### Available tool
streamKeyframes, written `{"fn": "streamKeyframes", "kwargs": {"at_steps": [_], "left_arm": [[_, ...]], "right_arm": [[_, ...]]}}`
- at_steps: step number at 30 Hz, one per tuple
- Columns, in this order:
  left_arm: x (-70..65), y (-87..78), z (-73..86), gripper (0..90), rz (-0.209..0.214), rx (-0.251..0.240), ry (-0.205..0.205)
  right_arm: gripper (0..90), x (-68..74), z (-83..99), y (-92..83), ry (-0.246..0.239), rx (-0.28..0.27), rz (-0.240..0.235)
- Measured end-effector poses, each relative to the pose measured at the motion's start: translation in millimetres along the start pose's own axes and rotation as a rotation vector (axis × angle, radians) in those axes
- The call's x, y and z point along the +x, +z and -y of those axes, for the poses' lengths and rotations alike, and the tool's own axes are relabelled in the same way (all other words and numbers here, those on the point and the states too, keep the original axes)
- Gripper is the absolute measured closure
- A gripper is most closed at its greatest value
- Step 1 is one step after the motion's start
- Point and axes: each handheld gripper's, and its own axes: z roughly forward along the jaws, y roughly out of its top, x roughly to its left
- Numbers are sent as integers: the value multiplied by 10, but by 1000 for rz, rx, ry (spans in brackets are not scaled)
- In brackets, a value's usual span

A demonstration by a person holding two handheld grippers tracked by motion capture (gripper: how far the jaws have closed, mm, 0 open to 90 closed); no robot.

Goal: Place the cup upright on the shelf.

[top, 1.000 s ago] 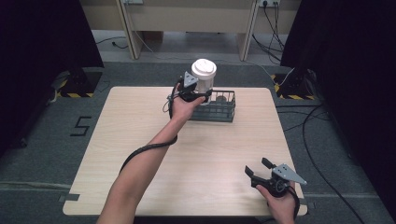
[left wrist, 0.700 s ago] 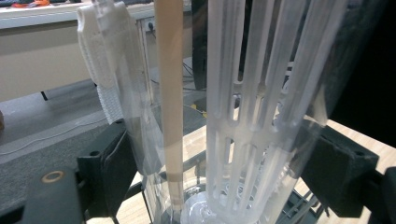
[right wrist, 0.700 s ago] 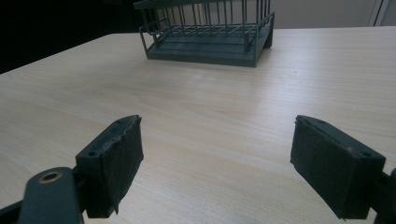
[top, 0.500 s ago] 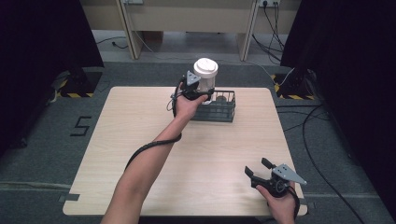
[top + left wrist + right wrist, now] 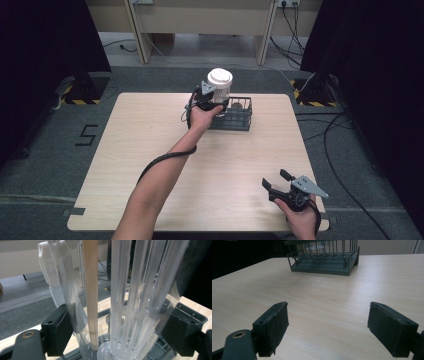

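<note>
Wire basket [image 5: 239,116] beneath held bottle [image 5: 219,87]

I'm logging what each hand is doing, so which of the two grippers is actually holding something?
The left gripper, at the far side of the table beside the wire basket, is clamped on a clear bottle with a white lid. The right gripper is open.
</note>
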Motion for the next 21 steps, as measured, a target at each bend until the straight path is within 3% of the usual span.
{"fn": "streamKeyframes", "kwargs": {"at_steps": [14,21], "left_arm": [[29,61,131,175,-13,32,-41],[38,69,149,174,-12,34,-29]], "right_arm": [[175,-1,0,0,-4,0,-2],[175,-2,0,0,-5,0,-4]]}}
